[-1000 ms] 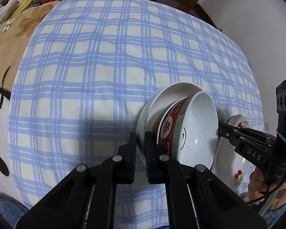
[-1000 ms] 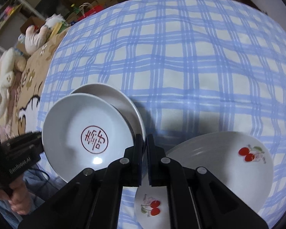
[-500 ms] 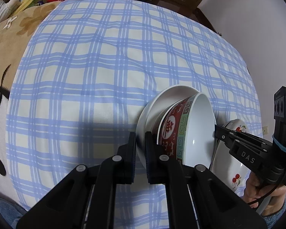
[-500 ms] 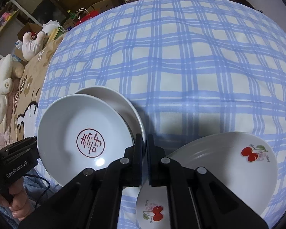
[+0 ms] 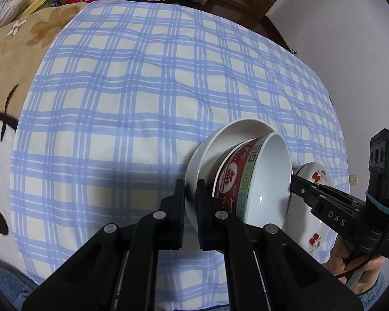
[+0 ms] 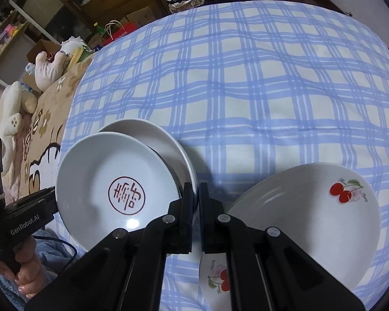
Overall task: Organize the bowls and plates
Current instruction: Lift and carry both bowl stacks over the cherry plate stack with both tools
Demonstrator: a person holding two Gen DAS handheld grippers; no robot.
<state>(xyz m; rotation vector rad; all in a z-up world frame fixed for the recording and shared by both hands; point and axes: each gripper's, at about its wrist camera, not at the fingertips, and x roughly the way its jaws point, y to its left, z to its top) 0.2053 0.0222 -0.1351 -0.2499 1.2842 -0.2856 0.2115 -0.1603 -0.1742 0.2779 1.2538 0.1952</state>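
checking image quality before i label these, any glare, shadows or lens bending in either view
Left wrist view: strong fisheye bend curves the checked cloth, dark corners, a broad soft shadow beside the red bowl, a small glint inside it. Right wrist view: same bending, a bright glare spot low in the bowl with the red emblem, and a shadow behind the stack; both sharp.

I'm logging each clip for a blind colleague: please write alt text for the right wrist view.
The right gripper, shut, pinches the rim of a cherry-printed white plate, held tilted above a blue checked cloth. Left of it, the left gripper holds a white plate carrying a bowl with a red emblem inside.
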